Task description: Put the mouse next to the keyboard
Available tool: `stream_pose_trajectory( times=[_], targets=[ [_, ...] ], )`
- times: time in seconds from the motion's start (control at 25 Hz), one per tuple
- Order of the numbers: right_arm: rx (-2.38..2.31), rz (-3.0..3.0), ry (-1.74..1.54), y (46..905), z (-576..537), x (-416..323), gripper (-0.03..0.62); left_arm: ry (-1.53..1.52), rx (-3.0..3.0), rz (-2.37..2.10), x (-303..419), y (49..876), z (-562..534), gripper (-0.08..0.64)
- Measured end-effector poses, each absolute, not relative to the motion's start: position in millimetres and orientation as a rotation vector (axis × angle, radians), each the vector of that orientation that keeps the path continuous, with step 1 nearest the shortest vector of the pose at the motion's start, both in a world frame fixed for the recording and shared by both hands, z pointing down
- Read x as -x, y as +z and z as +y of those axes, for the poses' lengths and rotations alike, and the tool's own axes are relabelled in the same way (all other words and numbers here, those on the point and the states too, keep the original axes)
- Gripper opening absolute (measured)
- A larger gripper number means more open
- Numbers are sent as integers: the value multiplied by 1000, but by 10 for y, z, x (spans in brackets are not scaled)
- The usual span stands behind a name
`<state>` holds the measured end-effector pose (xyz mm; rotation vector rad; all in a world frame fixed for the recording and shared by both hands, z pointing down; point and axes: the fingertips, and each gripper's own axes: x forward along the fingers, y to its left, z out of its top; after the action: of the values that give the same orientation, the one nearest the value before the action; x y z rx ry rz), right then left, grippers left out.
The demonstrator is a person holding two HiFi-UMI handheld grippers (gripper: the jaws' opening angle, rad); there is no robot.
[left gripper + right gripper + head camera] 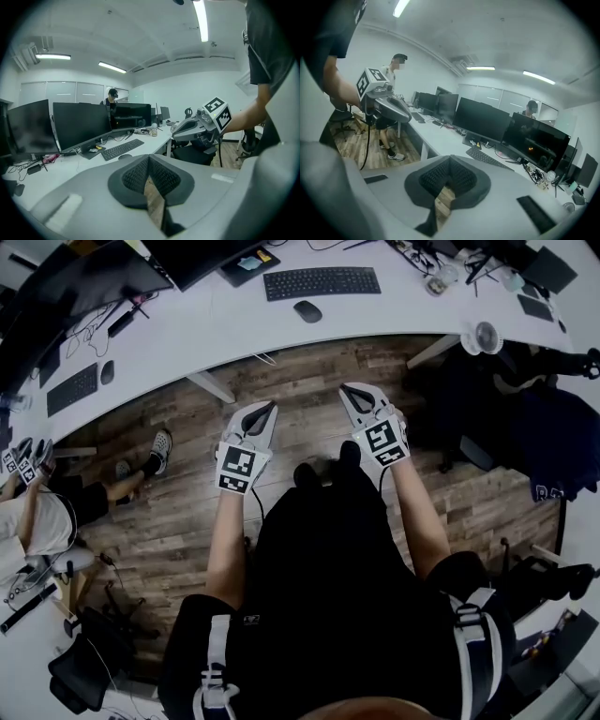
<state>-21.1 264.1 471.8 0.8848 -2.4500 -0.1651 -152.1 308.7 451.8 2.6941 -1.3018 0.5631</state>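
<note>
- The left gripper [265, 411] and right gripper [352, 392] are hovering over the wooden plank floor [309, 371], jaws pressed together, empty.
- The small black oval mouse [307, 311] is sitting on the curved white desk [216, 329], just before the flat black keyboard [322, 282].
- Risk (my guess): arriving with jaws together, a gripper could be shoving the mouse away.

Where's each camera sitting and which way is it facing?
Head view: on the head, steeply down at desk, keyboard, mouse; forearms, left tongs, right tongs.
Left gripper view: on left tongs, facing the keyboard; shut jaws, right tongs.
Right gripper view: on right tongs, facing monitors; shut jaws, left tongs.
All share the keyboard.
</note>
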Motion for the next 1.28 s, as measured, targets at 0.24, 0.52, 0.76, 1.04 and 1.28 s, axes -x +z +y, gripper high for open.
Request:
stream_pose_trajectory(
  times=[0.24, 0.52, 0.76, 1.04, 1.28],
  targets=[
    [-900, -2459, -167, 4681, 2628, 242, 3, 553, -2686, -1324, 1553, 4501, 3060, -2],
    [-909, -2481, -165, 4622, 2612, 279, 35, 542, -2700, -1321, 1525, 4444, 3006, 54],
    [-911, -2500, -147, 4707, 2671, 219, 158, 558, -2693, -1308, 1518, 4526, 3039, 121],
    [-888, -2521, -154, 4681, 2661, 197, 275, 592, -2700, -1299, 1410, 4570, 3064, 175],
    [-873, -2523, -162, 4707, 2586, 202, 321, 597, -2679, -1331, 1419, 4590, 2962, 209]
  ],
)
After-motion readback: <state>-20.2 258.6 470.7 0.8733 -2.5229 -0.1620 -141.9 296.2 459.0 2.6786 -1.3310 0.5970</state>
